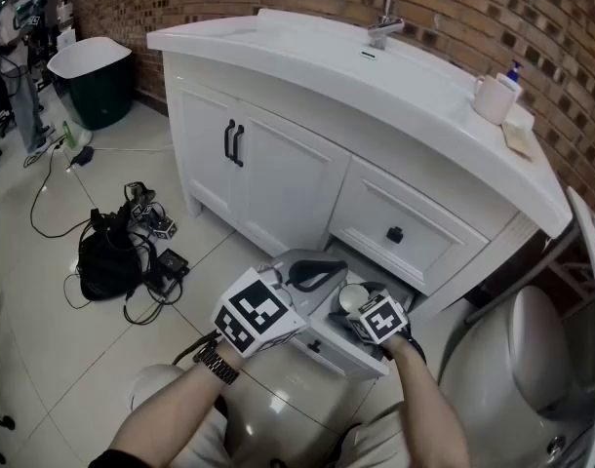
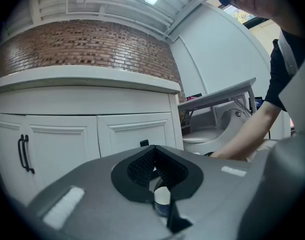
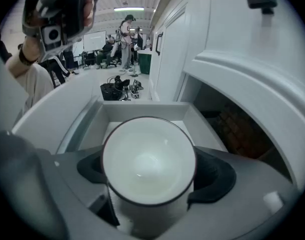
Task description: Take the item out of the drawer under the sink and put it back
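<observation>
Cup [image 3: 148, 159], white with a thin dark rim, upright and empty, stands in the open drawer [image 3: 142, 110] at the foot of the white vanity [image 1: 278, 178], below a closed drawer with a black knob [image 1: 395, 234]. The right gripper [image 1: 366, 312] reaches down into the open drawer with its jaws spread to their widest, one dark pad on each side of the cup's wall. The cup fills the gap between them, and the pads do not visibly press on it. In the right gripper view the drawer's pale floor and side walls show behind the cup, with dark space under the cabinet to the right. The left gripper [image 1: 341, 264] hovers just beside the right one, over the drawer's left part. Its jaws are closed tip to tip, with nothing between them; its own view looks level across at the cabinet fronts. Two cabinet doors with black handles [image 1: 234, 144] stand shut at the vanity's left. On the counter are a chrome faucet [image 1: 376, 3] and, near the right end, a white mug [image 1: 493, 97]. A brick wall [image 1: 473, 13] rises behind. A toilet [image 1: 532, 354] stands to the right of the vanity, and a black bag [image 1: 107, 261] with loose cables lies on the tiled floor to the left.
</observation>
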`<state>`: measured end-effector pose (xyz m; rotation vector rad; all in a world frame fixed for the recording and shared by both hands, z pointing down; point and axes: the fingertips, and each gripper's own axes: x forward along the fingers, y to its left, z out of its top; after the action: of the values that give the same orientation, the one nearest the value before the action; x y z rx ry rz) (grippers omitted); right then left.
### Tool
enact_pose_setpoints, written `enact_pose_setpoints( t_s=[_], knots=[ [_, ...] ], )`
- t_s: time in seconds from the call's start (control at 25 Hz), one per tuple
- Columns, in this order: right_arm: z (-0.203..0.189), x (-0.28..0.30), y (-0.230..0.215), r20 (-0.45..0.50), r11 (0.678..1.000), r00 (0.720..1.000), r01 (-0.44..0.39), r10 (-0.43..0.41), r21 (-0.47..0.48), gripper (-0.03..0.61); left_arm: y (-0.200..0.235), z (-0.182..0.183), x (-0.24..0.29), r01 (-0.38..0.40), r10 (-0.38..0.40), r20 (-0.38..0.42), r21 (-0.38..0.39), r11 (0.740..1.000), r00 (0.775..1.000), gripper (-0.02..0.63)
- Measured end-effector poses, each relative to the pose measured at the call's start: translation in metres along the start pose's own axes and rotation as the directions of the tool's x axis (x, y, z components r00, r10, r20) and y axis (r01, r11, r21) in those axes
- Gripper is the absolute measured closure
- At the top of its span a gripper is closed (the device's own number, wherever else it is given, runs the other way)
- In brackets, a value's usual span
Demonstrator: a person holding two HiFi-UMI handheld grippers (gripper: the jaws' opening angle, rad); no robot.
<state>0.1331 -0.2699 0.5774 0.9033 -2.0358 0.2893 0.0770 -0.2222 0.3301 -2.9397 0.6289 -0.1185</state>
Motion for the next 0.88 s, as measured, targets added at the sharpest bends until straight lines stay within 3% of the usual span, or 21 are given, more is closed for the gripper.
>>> enact_pose_setpoints(
  t_s=[0.04,0.2,0.32,0.44,0.56,0.76,0.88],
  knots=[
    [-0.001,0.002,-0.001,-0.011,1.000,1.000,0.000,-0.001,-0.009,0.146,0.000,0.000,-0.001,0.002,-0.002,-0.002,0.000,1.000,1.000,0.592],
    [0.006,-0.010,-0.002,-0.002,1.000,1.000,-0.012,0.012,-0.008,0.152,0.004,-0.001,-0.004,-0.007,0.007,-0.001,-0.018,1.000,1.000,0.592],
    [0.029,-0.051,-0.007,0.149,1.000,0.989,0.011,-0.012,0.006,0.152,0.010,-0.004,-0.004,-0.034,0.033,-0.012,-0.047,0.998,0.999,0.592],
    [0.054,-0.111,-0.006,0.346,0.998,0.936,0.069,-0.070,0.014,0.152,0.014,-0.009,-0.001,-0.057,0.055,-0.033,-0.064,0.996,0.998,0.593],
    [0.065,-0.164,0.001,0.481,0.992,0.868,0.122,-0.121,0.028,0.152,0.012,-0.011,0.003,-0.054,0.051,-0.041,-0.066,0.996,0.998,0.594],
    [0.070,-0.215,0.006,0.600,0.984,0.781,0.169,-0.174,0.065,0.153,0.002,-0.012,0.010,-0.028,0.026,-0.044,-0.065,0.997,0.999,0.594],
    [0.066,-0.222,0.000,0.603,0.976,0.769,0.201,-0.211,0.085,0.153,-0.002,-0.013,0.014,-0.020,0.017,-0.043,-0.063,0.998,0.999,0.594]
  ],
)
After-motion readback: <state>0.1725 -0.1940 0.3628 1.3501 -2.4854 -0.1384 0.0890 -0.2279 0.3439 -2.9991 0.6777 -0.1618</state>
